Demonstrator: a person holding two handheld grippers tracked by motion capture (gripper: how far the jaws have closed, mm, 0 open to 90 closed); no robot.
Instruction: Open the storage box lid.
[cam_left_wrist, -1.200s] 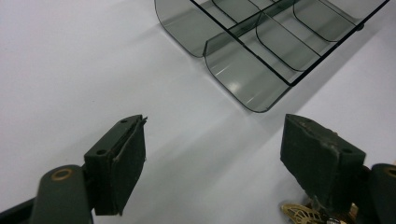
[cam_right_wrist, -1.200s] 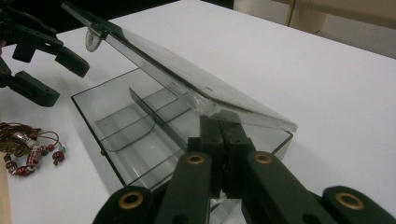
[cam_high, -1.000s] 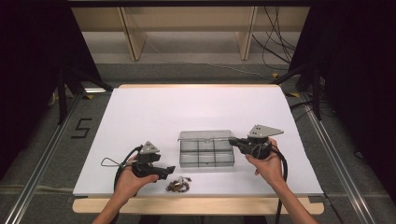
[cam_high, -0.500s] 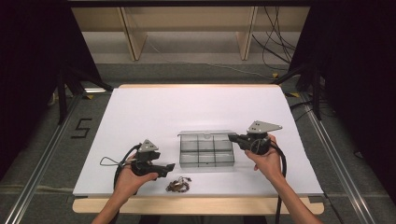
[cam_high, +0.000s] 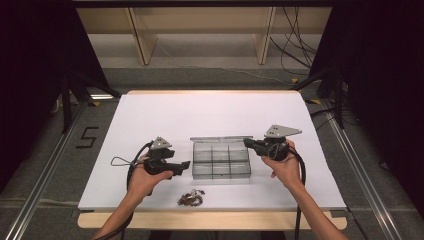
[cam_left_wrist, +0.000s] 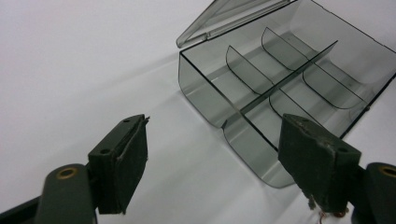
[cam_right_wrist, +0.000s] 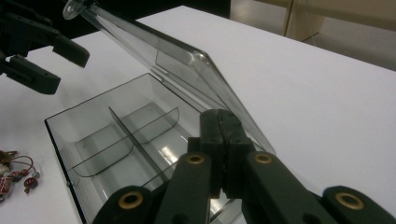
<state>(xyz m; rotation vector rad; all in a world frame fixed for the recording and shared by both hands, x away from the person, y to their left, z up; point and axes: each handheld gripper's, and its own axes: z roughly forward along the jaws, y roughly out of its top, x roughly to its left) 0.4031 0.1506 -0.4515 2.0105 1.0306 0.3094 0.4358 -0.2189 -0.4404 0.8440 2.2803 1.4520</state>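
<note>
A white table (cam_high: 210, 115) lies bare across its far half and down both side edges, giving wide room to pass. Near the front middle, a clear divided box (cam_high: 221, 161) stands open, its raised lid (cam_high: 220, 138) walling off the far side. The left gripper (cam_high: 184, 165) sits just beside the box's left wall; the right gripper (cam_high: 247, 143) blocks the right corner. A small beaded trinket (cam_high: 190, 198) lies near the front edge

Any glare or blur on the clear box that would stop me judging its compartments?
High view: even light, the box small and soft. Left gripper view: dividers crisp, open left gripper slightly blurred up close. Right gripper view: bright glare streaks on the lid and floor; shut right gripper hides the near corner.
</note>
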